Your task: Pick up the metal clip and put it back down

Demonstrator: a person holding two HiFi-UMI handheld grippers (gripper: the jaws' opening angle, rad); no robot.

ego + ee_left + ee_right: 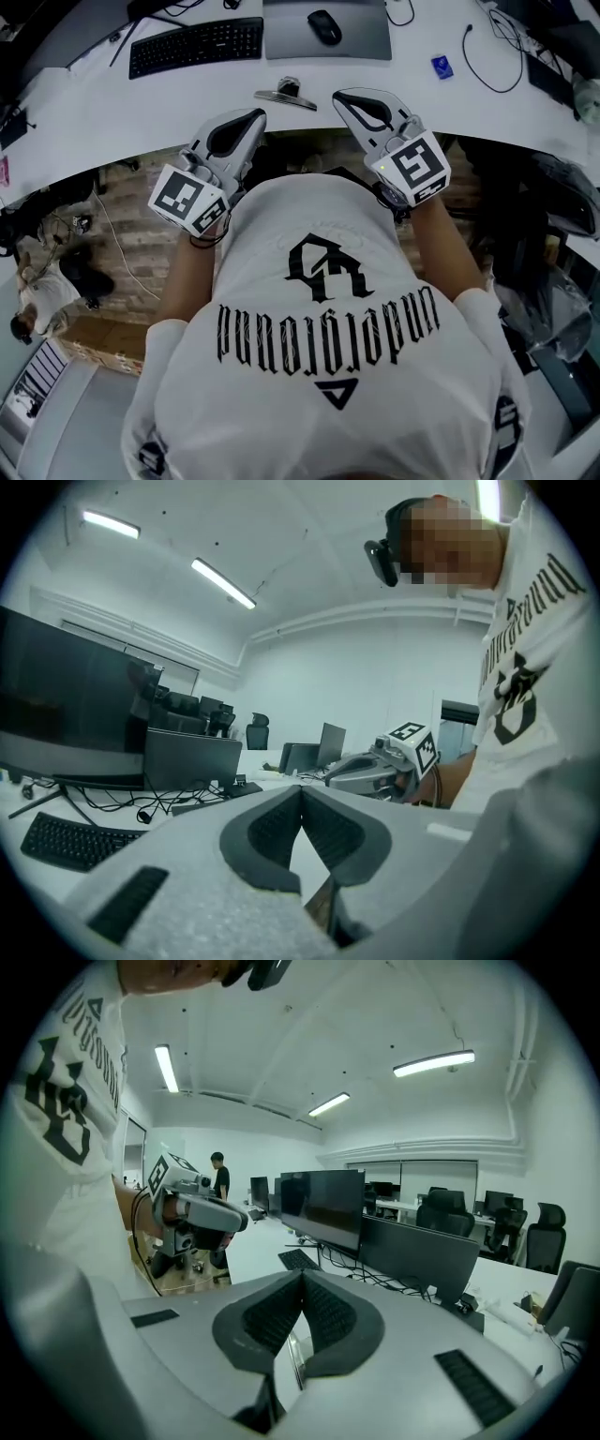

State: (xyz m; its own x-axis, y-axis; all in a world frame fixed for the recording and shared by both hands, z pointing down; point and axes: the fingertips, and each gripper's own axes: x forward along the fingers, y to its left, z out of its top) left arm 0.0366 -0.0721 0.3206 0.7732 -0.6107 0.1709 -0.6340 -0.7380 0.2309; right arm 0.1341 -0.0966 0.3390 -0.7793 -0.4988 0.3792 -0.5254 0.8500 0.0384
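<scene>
A white shirt (pixel 319 309) with black print fills the near part of the head view. Just beyond it, both claws are held over the near edge of the white bench (pixel 112 117), tips pointing far and a little inward.

The left claw (pixel 257 116) is clenched: in its own view the dark pads meet at the tips with nothing between them. The right claw (pixel 341 96) is clenched and empty too.

The clip (pixel 286 95) lies flat on the bench just past that edge, between the two claw tips and slightly farther out, touching neither. It is a slim, silvery metal bar with a darker rounded part rising at its middle. Its long axis runs left to right, almost along the bench edge, with the right end swung a little nearer.

Farther back are a black keyboard (pixel 197 44) on the left and a grey mat (pixel 366 39) carrying a black mouse (pixel 324 26).
</scene>
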